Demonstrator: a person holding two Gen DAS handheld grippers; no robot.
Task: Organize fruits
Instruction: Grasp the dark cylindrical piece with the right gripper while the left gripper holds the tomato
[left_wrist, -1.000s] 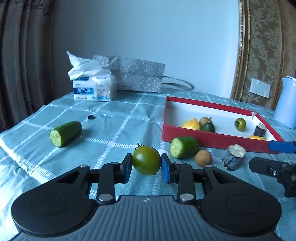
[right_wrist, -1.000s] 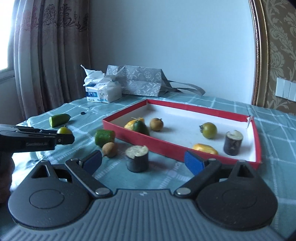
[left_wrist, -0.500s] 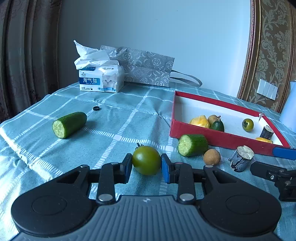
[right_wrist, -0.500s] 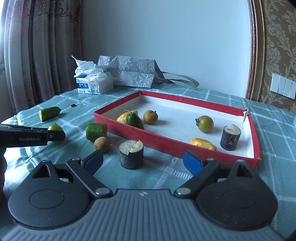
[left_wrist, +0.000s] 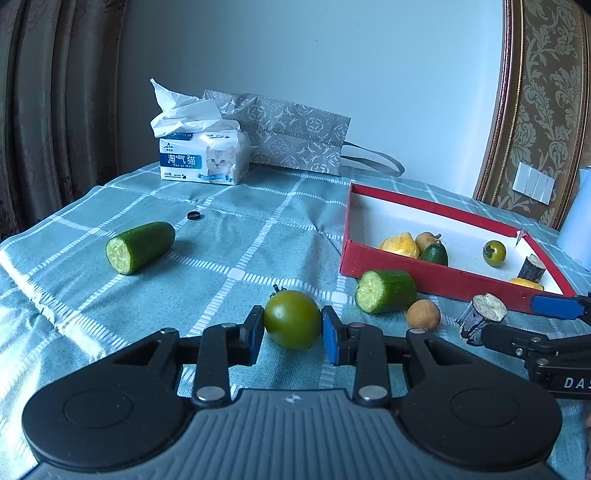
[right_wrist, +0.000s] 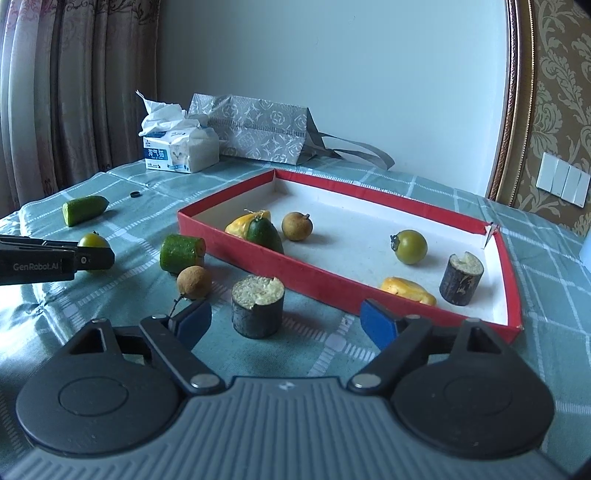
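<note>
Red tray's (left_wrist: 436, 282) near wall hides the yellow fruit's (left_wrist: 400, 245) underside.

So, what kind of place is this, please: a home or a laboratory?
Most likely a room in a home. A table with a checked cloth stands by long curtains, the wall has patterned wallpaper, and a pack of tissues lies on the table.

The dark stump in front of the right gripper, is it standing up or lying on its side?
Upright. The dark stump stands on the tablecloth with its pale cut face up, outside the red tray, between the right gripper's open jaws.
</note>
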